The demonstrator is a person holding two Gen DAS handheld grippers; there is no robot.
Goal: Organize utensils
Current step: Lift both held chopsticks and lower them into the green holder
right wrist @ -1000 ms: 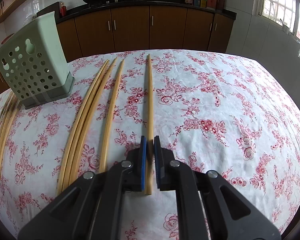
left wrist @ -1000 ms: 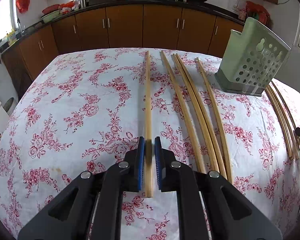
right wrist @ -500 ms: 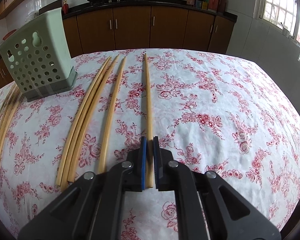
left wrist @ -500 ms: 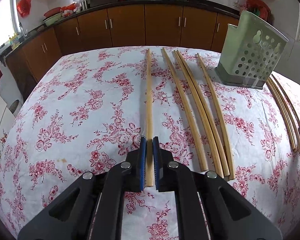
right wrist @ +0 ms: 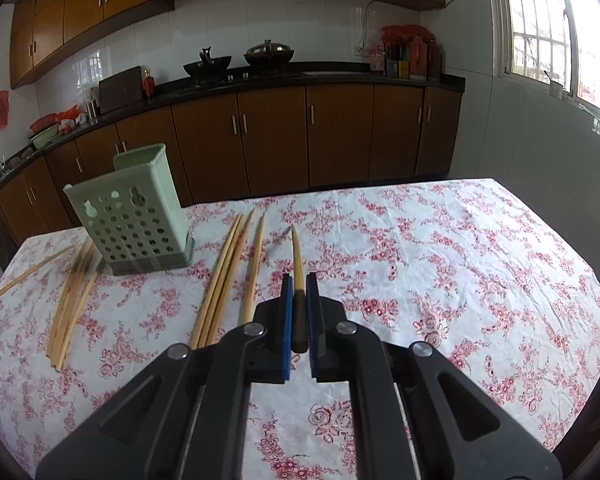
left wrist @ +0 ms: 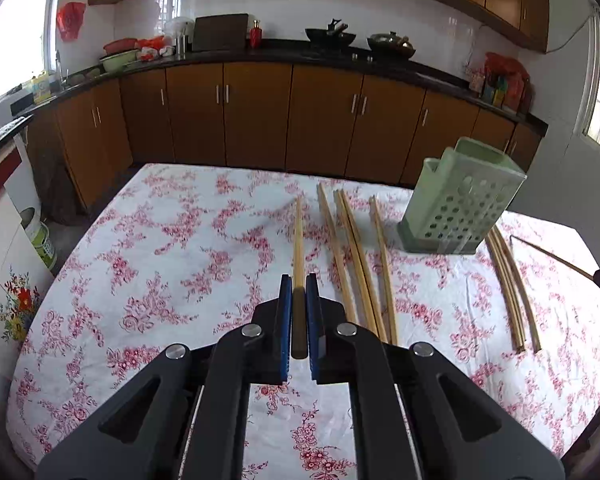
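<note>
Both claws, left claw [left wrist: 299,316] and right claw [right wrist: 299,314], each pinched a light, stiff, slippery chopstick [left wrist: 298,240] near its thick end

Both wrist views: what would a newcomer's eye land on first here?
Front and centre in each view, a gripper is shut on a single bamboo chopstick: the left gripper on its chopstick, the right gripper on another. Next comes the perforated green holder standing on the floral tablecloth, with loose chopsticks lying beside it.

Chopstick bundle [right wrist: 74,300] blurred beside holder [right wrist: 134,220].
</note>
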